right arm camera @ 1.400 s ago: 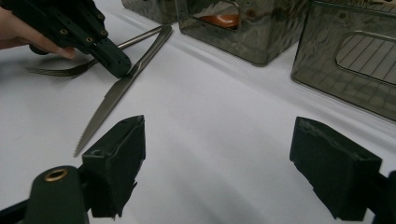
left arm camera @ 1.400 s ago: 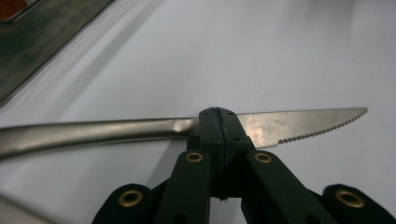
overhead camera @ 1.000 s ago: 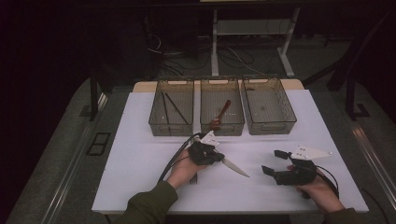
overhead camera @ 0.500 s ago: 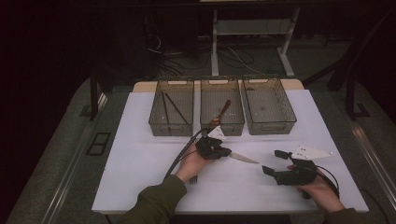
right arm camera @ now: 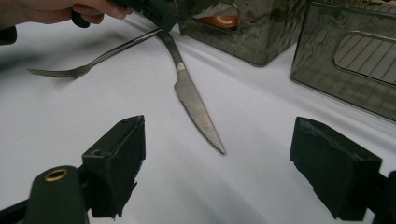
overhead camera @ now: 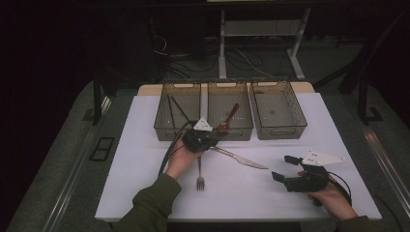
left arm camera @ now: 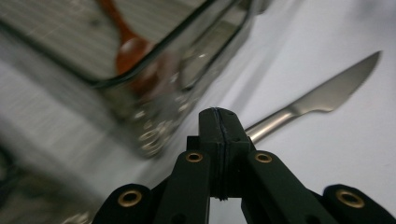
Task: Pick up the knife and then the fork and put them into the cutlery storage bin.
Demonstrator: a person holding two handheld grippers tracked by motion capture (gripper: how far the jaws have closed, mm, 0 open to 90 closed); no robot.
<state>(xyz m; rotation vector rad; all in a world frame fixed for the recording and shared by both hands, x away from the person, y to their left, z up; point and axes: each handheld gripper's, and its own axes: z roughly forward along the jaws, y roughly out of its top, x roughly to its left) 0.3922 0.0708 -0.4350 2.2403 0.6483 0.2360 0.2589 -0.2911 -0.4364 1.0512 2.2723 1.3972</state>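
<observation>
While I am watching from the high view, my left gripper (overhead camera: 212, 140) is clamping the handle end of the knife (overhead camera: 240, 158), jaws pressed together on it; the blade is pointing out over the white table (overhead camera: 145, 140) toward my right gripper (overhead camera: 286, 168), which is resting with jaws standing wide and nothing between them. Just below the left hand, a fork (overhead camera: 199, 175) is lying, tines toward the near edge. Bare surface is lying between the two grippers. Behind, three trays are standing side by side: the left tray (overhead camera: 177, 127) is holding dark sticks, the middle tray (overhead camera: 231, 130) a wooden spoon (overhead camera: 229, 118), and the right tray (overhead camera: 279, 128) is standing just beside it.
</observation>
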